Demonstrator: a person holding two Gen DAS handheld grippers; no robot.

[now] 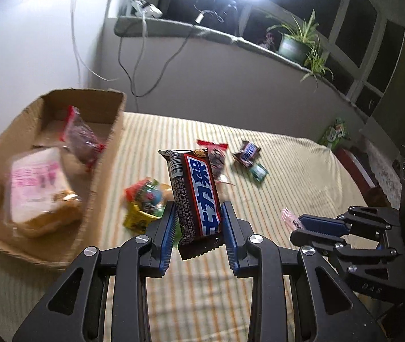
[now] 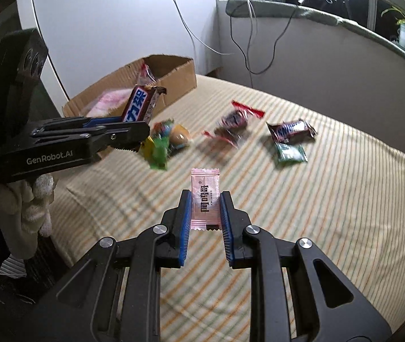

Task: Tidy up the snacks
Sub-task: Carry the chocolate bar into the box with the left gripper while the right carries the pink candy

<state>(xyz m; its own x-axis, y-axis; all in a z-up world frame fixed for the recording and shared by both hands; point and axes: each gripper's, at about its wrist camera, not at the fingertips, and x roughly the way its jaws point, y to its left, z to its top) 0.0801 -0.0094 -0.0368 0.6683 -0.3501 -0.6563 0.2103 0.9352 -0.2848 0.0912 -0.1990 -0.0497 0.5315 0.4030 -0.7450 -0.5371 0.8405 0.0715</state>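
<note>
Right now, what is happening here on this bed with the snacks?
A person is sorting snacks with a handheld claw in each hand. The left claw grips a brown chocolate bar above the striped bedsheet. The right claw holds a small pink sachet. The cardboard box already holds a bread pack and a red-edged packet. Several snacks lie loose on the sheet.

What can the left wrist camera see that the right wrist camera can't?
Only the left wrist view shows the green packet at the bed's far edge, and the bread bag clearly inside the cardboard box.

Only the right wrist view shows the gloved hand under the left gripper.

Both show the chocolate bar held by the left gripper, the pink sachet in the right gripper, and loose snacks on the striped cover.
</note>
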